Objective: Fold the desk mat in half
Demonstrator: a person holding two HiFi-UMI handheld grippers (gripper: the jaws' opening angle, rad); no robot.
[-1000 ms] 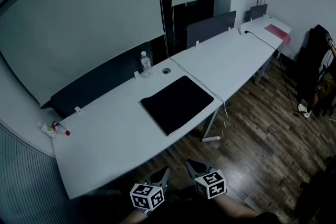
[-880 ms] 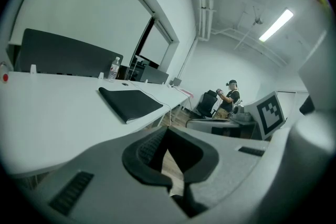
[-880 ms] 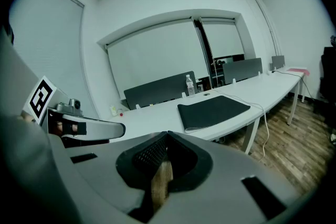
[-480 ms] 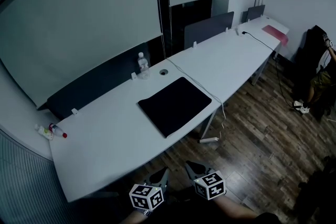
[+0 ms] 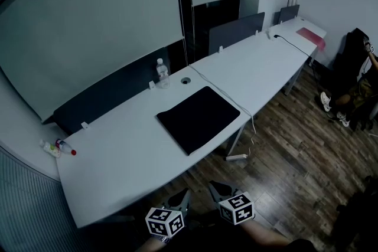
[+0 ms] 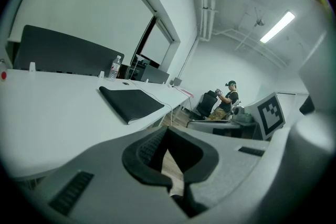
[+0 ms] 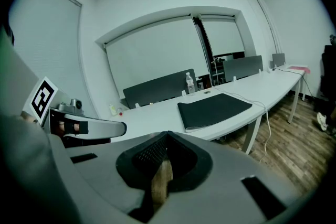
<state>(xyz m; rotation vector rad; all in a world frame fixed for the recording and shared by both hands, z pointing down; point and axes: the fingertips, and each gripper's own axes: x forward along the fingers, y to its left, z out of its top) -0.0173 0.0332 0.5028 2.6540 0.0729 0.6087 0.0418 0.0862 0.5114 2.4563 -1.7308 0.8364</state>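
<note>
Head view, from above: a long white desk (image 5: 118,156) with the black desk mat (image 5: 198,118) lying flat and unfolded on it, near the front edge. One corner of the mat reaches that edge. A water bottle (image 5: 162,72) stands upright behind the mat, by the dark rear divider.

Seen in this view only:
- small bottles (image 5: 58,146) at the desk's left end
- a white cable (image 5: 233,100) running just beside the mat's right side and dropping over the edge
- a pink sheet (image 5: 312,36) at the far end of the desk

Left gripper view adds a ceiling strip light (image 6: 276,27) and a person (image 6: 227,99) past the desk's far end. One marker cube (image 6: 270,113) of the other gripper shows at the right.

Right gripper view adds the wide blinds above the divider.

The left gripper (image 5: 180,198) and right gripper (image 5: 217,189) sit at the bottom of the head view, side by side over the wood floor (image 5: 283,150), short of the desk. Each one's own view shows its jaws together with nothing between them. Only floor shows through the padded gap behind the tips.

The mat is well apart from both grippers, ahead of them. It lies up and left of the jaws in the left gripper view, and up and right in the right gripper view.
</note>
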